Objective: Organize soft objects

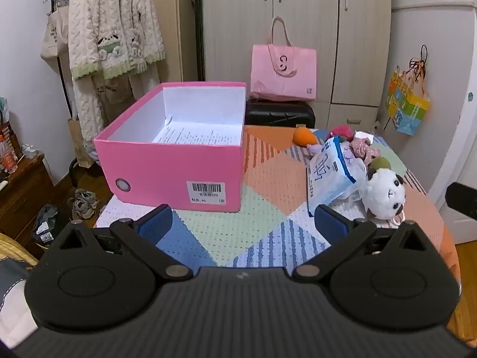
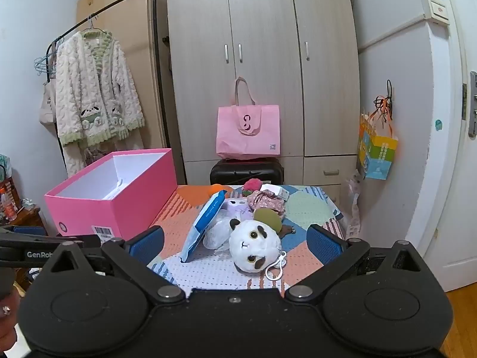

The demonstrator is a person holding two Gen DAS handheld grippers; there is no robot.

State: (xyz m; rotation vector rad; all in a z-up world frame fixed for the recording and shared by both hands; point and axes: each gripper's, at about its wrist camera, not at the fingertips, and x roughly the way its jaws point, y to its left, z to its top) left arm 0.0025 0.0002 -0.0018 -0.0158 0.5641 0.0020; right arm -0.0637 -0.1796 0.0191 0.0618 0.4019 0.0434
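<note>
Both grippers sit right at the near edge of the table, jaws spread as wide as they go and nothing between the pads. Left gripper hangs over the patchwork cloth just in front of the pink shoebox, which takes up the table's left side. That box has no lid on, barcode sticker facing the camera, and a printed paper sheet is lying on its bottom.

Right gripper points at the pile of soft stuff on the right half of the table. Closest to it is the panda plush, lying on its side with a white keychain clip, just beyond the open fingers and roughly centred between them, not touching either pad. Leaning right beside the panda on its left is a blue-and-white tissue pack. Behind those: a green round plush piece, a lilac plush, a floral fabric scrunchie-looking thing, a pink fuzzy ball and an orange carrot plush toward the far edge.

Past the table a pink tote bag rests on a black suitcase in front of the wardrobe, and a fluffy robe hangs on a rack to the left.
</note>
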